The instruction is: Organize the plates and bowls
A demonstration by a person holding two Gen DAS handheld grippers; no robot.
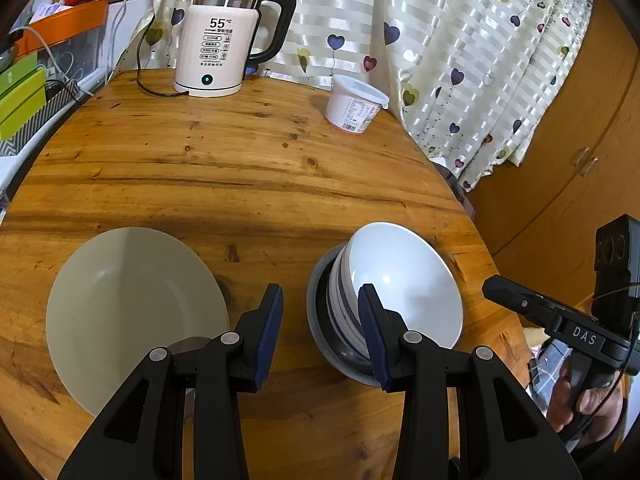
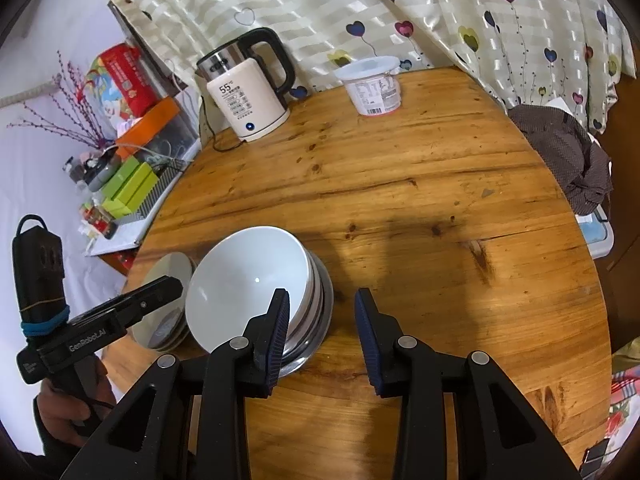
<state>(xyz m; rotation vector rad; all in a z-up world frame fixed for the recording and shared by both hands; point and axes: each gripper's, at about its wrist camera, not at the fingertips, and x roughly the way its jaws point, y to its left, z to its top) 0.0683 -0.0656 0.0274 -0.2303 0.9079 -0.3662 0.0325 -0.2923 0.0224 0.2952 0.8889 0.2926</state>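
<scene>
My bench is varnished knotty wood; the white bowl looks glossy ceramic, the kettle brushed metal.

In the left wrist view, the fingers cover the near side of the stacked bowls and the plate's lower edge. The tub's label print is too small to read.

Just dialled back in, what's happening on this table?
A person holds a gripper in each hand over the round wooden table. White bowls sit nested and tilted on a grey plate, beside a pale green plate. The left gripper and right gripper hold nothing, jaws apart beside the stack.
</scene>
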